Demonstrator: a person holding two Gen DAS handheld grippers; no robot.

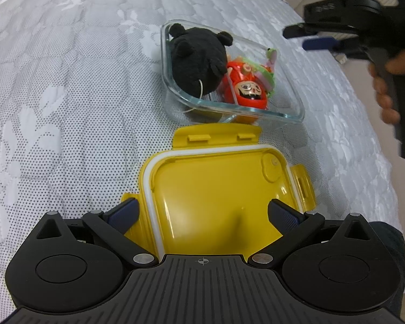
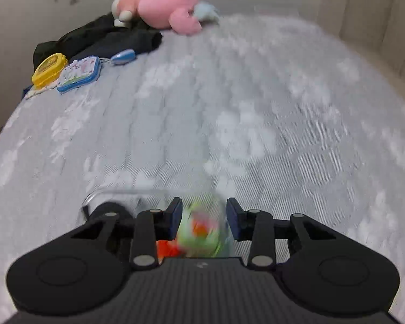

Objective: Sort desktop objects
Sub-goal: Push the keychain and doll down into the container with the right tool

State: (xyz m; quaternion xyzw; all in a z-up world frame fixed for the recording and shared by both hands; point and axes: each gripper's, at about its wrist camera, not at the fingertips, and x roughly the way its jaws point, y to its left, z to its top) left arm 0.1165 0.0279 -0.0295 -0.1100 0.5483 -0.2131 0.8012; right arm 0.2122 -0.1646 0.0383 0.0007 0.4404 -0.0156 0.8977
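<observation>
The left gripper (image 1: 202, 213) has its jaws spread wide over the upturned yellow lid (image 1: 216, 194), the pads standing off its two sides and pinching nothing; judging from that stance, closing now could skid the slick lid across the soft quilted mattress (image 1: 67, 108) or catch only a latch flap. The right gripper (image 2: 204, 217), held in a hand (image 1: 388, 86), hangs above the glass container (image 1: 289, 100) with its jaws partly apart and empty; the green toy (image 2: 202, 229) lies blurred below the gap, not between the pads. A careless descent could knock the glass rim. Inside the container, the black plush (image 1: 197, 59) fills one end, the red figure (image 1: 245, 86) lies touching it, and the green toy sits beside the far wall.
</observation>
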